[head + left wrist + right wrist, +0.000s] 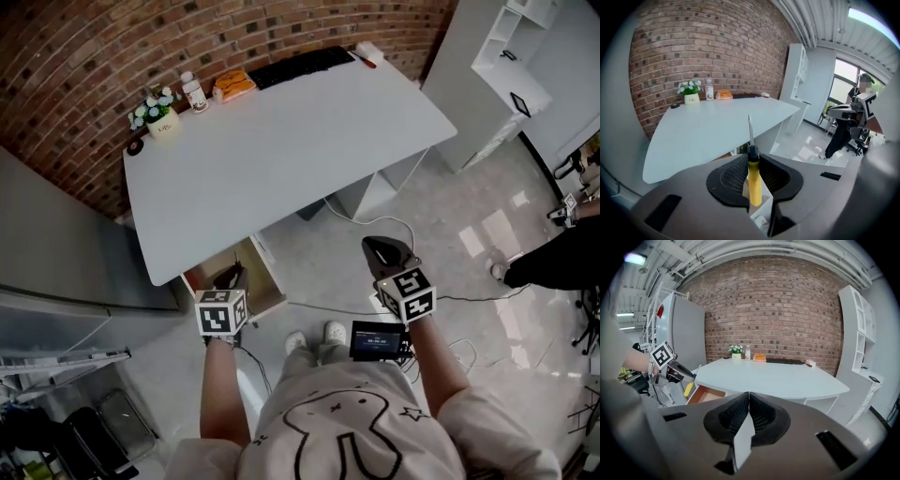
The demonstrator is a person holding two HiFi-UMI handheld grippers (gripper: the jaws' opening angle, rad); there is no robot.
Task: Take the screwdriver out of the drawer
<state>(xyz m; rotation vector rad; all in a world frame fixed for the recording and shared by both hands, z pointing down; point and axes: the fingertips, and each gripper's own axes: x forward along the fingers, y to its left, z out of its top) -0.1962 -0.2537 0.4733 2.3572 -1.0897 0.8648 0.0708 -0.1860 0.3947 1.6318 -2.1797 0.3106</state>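
Note:
A screwdriver with a yellow handle (754,180) and a thin metal shaft stands between the pads of my left gripper (752,159), which is shut on it; the tip points up toward the white table (708,131). In the head view the left gripper (230,275) hangs above the open wooden drawer (267,292) under the table's near left corner. The right gripper view shows the yellow handle (688,389) sticking out below the left gripper (677,371), above the drawer (705,393). My right gripper (382,246) is shut with nothing in it (749,401), in the air to the right of the drawer.
On the table's far edge by the brick wall stand a flower pot (159,114), a bottle (195,92), an orange packet (232,84) and a dark keyboard (300,66). A grey cabinet (56,253) is at the left, a white shelf (511,56) at the right. Another person (562,258) stands far right.

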